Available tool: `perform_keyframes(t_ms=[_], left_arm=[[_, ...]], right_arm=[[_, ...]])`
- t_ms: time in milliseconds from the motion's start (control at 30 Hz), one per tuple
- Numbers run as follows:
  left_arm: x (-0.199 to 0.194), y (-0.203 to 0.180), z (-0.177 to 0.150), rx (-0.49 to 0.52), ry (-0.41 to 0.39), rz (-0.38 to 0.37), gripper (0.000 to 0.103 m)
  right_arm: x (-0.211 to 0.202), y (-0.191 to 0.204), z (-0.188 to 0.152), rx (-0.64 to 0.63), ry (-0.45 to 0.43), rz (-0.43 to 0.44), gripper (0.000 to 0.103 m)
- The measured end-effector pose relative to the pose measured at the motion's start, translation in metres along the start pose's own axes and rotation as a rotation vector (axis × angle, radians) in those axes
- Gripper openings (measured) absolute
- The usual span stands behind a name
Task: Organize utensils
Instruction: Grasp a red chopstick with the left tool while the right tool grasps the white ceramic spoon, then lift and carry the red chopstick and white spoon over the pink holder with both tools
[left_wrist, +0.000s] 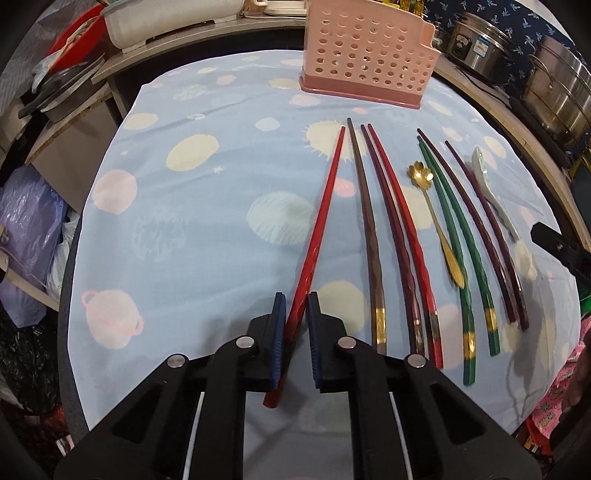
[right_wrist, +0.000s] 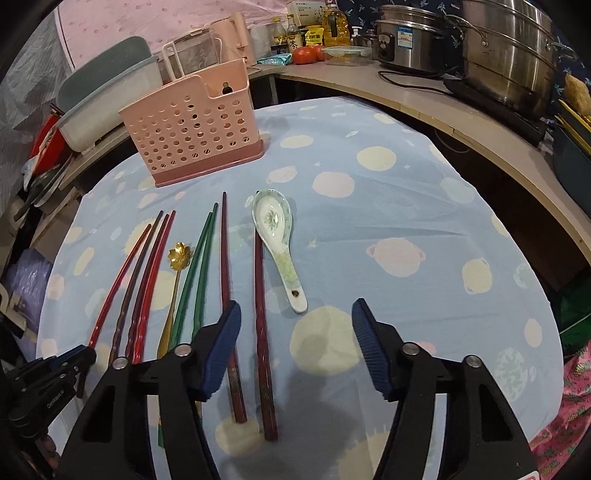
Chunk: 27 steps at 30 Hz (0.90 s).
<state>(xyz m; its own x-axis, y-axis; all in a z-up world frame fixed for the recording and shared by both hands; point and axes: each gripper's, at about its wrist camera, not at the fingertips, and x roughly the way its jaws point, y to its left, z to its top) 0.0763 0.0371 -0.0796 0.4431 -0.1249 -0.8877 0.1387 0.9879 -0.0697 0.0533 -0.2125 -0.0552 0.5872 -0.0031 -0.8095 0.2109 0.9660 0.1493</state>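
A long red lacquered chopstick (left_wrist: 320, 229) lies on the pale blue planet-print tablecloth (left_wrist: 192, 206), leftmost of the utensil row in front of the pink perforated plastic utensil holder (left_wrist: 365, 55). The left gripper (left_wrist: 295, 306) has its blue pads clamped on the chopstick's thick end. Nearer the holder's right side, the right gripper (right_wrist: 295, 317) hangs with fingers apart over a dark maroon chopstick (right_wrist: 261, 314), not touching it. A white ceramic soup spoon (right_wrist: 275, 229) lies just beside that chopstick.

red chopstick (left_wrist: 325, 206) | pink holder (left_wrist: 365, 55) | blue planet-print cloth (left_wrist: 207, 221)
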Motion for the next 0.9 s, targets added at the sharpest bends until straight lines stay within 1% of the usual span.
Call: perform_keyframes(t_ms=[33,100,133,300,400,667,833,900], left_arm=[[0.002,0.0,0.003,-0.003,0.0,-0.001,0.011],[0.005,-0.001,0.009,-0.009,0.0,-0.008,0.01],[0.007,-0.001,0.011,-0.012,0.0,-0.007,0.009],[0.013,-0.004,0.02,-0.011,-0.002,-0.005,0.009],[0.015,-0.005,0.022,-0.011,-0.005,-0.002,0.009],[0.017,-0.008,0.026,-0.004,-0.016,0.007,0.01],[0.018,-0.009,0.027,-0.002,-0.02,0.01,0.01],[0.018,-0.008,0.026,-0.003,-0.018,0.005,0.01]], right_arm=[[0.006,-0.001,0.004,0.009,0.008,0.014,0.045],[0.019,-0.004,0.013,0.029,0.027,0.044,0.025],[0.024,-0.004,0.016,0.033,0.032,0.045,0.023],[0.047,-0.004,0.025,0.037,0.06,0.048,0.018],[0.055,-0.006,0.025,0.046,0.076,0.064,0.018],[0.062,-0.007,0.028,0.046,0.078,0.084,0.018],[0.062,-0.004,0.027,0.016,0.065,0.068,0.017],[0.06,-0.003,0.026,0.003,0.067,0.062,0.014]])
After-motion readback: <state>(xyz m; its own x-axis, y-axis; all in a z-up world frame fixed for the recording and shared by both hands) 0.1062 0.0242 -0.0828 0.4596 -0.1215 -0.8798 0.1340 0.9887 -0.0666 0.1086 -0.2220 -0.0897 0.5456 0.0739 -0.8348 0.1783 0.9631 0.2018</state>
